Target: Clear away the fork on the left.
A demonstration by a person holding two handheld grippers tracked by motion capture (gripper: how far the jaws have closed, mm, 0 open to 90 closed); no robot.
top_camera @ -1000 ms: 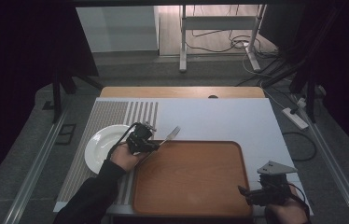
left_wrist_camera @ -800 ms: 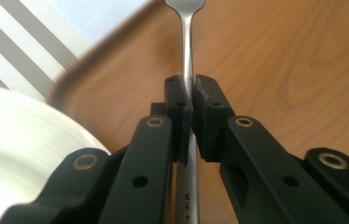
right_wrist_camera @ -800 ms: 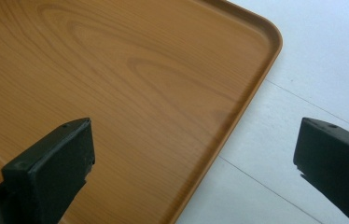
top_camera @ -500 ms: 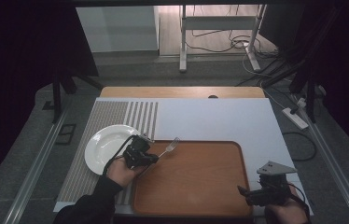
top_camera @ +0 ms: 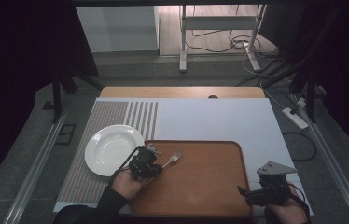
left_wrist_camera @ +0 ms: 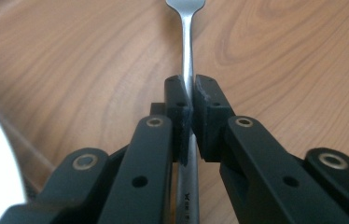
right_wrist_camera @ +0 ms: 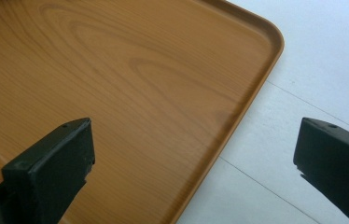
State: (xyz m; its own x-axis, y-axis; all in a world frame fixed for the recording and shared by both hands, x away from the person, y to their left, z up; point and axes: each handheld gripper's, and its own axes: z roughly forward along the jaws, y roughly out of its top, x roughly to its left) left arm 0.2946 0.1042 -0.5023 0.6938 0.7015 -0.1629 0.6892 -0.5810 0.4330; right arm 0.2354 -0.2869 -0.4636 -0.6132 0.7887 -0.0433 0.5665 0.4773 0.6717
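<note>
Left gripper [top_camera: 150, 158]: you are clamping its jaws tight on the handle of a fork [top_camera: 171, 159], at the wooden tray's left end; in the left gripper view [left_wrist_camera: 190, 105] the pads are pinching the metal stem from both sides.
Fork: it is pointing its tines up and to the right over the tray [top_camera: 210, 186], its stem [left_wrist_camera: 187, 56] running straight out ahead of the jaws.
Right gripper [top_camera: 245, 193]: you are holding it low at the tray's near right corner, jaws standing wide apart and gripping nothing [right_wrist_camera: 191, 154].
Plate [top_camera: 109, 149]: a white plate is sitting just left of your left hand [top_camera: 127, 183], on the striped mat [top_camera: 112, 116], crowding that side.
Tray rim [right_wrist_camera: 256, 88]: its rounded corner is lying between the right jaws, white table [top_camera: 210, 121] beyond it.
</note>
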